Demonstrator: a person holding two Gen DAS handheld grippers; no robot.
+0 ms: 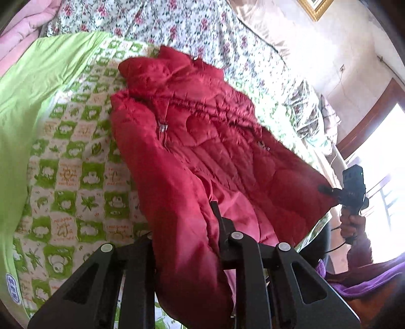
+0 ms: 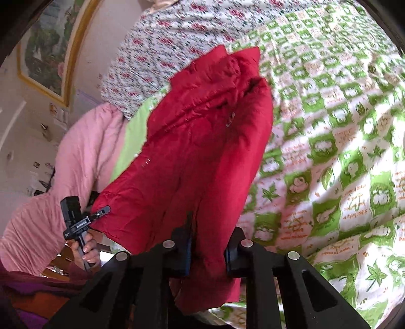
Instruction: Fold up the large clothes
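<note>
A red quilted jacket [image 1: 197,141] lies lengthwise on the green-checked quilt [image 1: 68,177], collar at the far end, zipper up. Its near hem is lifted off the bed. My left gripper [image 1: 187,227] is shut on one hem corner, with fabric bunched between the fingers and draping over them. At the right edge of the left wrist view, my right gripper [image 1: 324,189] pinches the other hem corner. In the right wrist view the jacket [image 2: 202,141] hangs from my right gripper [image 2: 211,227], which is shut on the hem. My left gripper [image 2: 103,210] clamps the far corner there.
A floral sheet [image 1: 182,22] covers the bed's far part. A plain green cover [image 1: 38,83] and a pink quilt [image 2: 76,157] lie along one side. A framed picture [image 2: 48,50] hangs on the wall. A bright window [image 1: 384,162] is at the right. A hand [image 2: 86,249] holds the left gripper's handle.
</note>
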